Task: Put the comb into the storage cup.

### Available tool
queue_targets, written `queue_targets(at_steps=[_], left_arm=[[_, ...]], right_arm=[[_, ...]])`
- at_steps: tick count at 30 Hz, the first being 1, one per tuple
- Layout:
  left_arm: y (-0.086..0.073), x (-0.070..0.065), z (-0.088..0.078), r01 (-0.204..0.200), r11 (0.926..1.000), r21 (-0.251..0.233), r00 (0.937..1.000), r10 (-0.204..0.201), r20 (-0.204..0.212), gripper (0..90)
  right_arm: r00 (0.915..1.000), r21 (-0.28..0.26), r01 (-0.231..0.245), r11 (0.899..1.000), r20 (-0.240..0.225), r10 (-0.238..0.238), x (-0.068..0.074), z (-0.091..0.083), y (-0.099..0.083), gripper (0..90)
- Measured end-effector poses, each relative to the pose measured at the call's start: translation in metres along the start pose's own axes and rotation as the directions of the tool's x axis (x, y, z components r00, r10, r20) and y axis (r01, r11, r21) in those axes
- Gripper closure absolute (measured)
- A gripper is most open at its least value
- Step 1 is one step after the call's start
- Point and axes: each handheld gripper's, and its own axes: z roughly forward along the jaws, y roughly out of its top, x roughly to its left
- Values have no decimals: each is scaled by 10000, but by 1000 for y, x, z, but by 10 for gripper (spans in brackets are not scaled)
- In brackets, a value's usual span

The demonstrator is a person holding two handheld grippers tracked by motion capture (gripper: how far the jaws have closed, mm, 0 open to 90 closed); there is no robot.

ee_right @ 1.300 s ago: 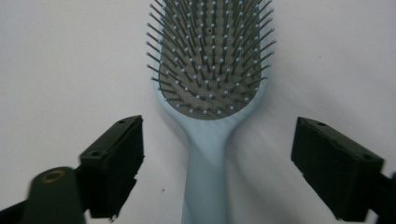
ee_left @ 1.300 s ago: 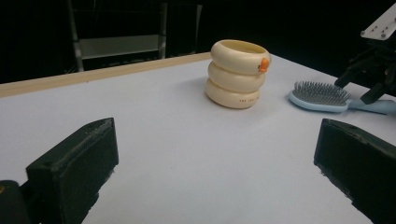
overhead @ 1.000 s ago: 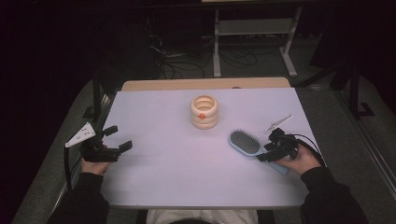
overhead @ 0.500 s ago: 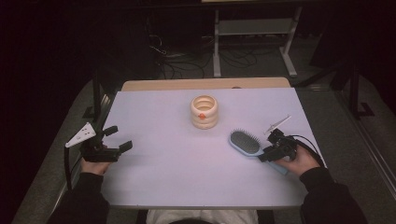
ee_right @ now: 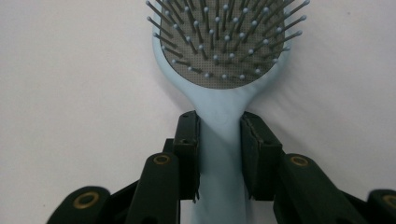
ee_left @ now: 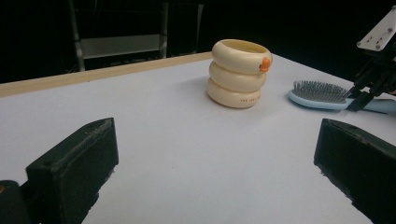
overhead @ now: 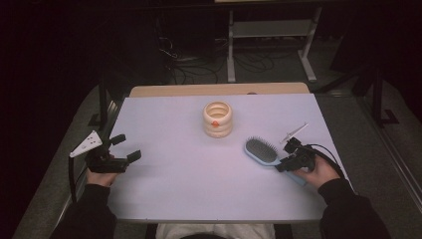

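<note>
A light blue hairbrush (overhead: 261, 151) lies bristles up on the right of the white table (overhead: 189, 179). My right gripper (overhead: 284, 162) has just been closing its jaws. In the right gripper view both pads press the sides of the hairbrush (ee_right: 219, 42) handle just below the head, so this gripper (ee_right: 219, 126) is shut on it. My left gripper (overhead: 127, 148) rests at the table's left edge, open, with nothing between the jaws (ee_left: 219, 144). From there the hairbrush (ee_left: 317, 92) lies far off to the right.
A cream holder of stacked rings with an orange spot (overhead: 218, 119) (ee_left: 239, 72) stands at the back middle of the table. A wooden strip (overhead: 219, 89) runs along the far edge. Beyond it are a dark floor, cables and a metal rack (overhead: 271, 30).
The right gripper's jaws have narrowed onto the hairbrush handle. Both hands and the brush stay in place.
</note>
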Motion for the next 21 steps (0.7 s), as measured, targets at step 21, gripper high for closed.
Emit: queue_targets(at_steps=[21], left_arm=[[0, 0, 0, 14, 10000, 8, 10000, -14, -4, 0]], right_arm=[[9995, -794, 291, 9964, 176, -278, 5, -20, 6, 684]])
